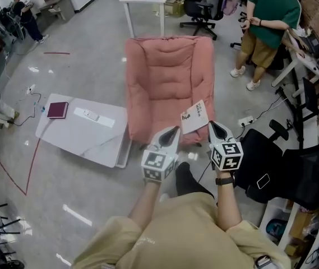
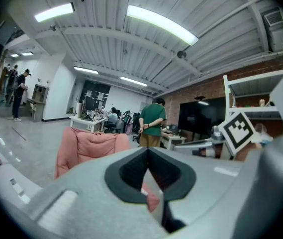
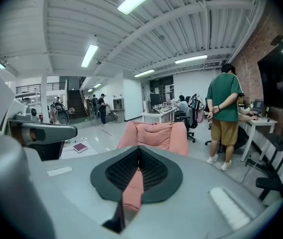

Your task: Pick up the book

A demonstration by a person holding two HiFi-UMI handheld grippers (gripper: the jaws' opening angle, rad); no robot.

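A white book [image 1: 195, 116] lies on the front right of a pink padded chair's [image 1: 167, 77] seat. A maroon book [image 1: 57, 110] rests on the low white table [image 1: 86, 139] at the left; it also shows as the maroon book [image 3: 80, 147] in the right gripper view. My left gripper [image 1: 175, 129] is shut and empty, its tips just left of the white book. My right gripper [image 1: 211, 124] is shut and empty, just right of that book. In their own views the left gripper [image 2: 147, 151] and the right gripper [image 3: 138, 148] both point toward the pink chair [image 3: 153, 133].
A white remote [image 1: 93, 116] lies on the low table. Black office chairs [image 1: 294, 172] crowd the right side. A person in a green shirt [image 1: 271, 15] stands at the back right by a desk. A white table [image 1: 145, 1] stands behind the pink chair.
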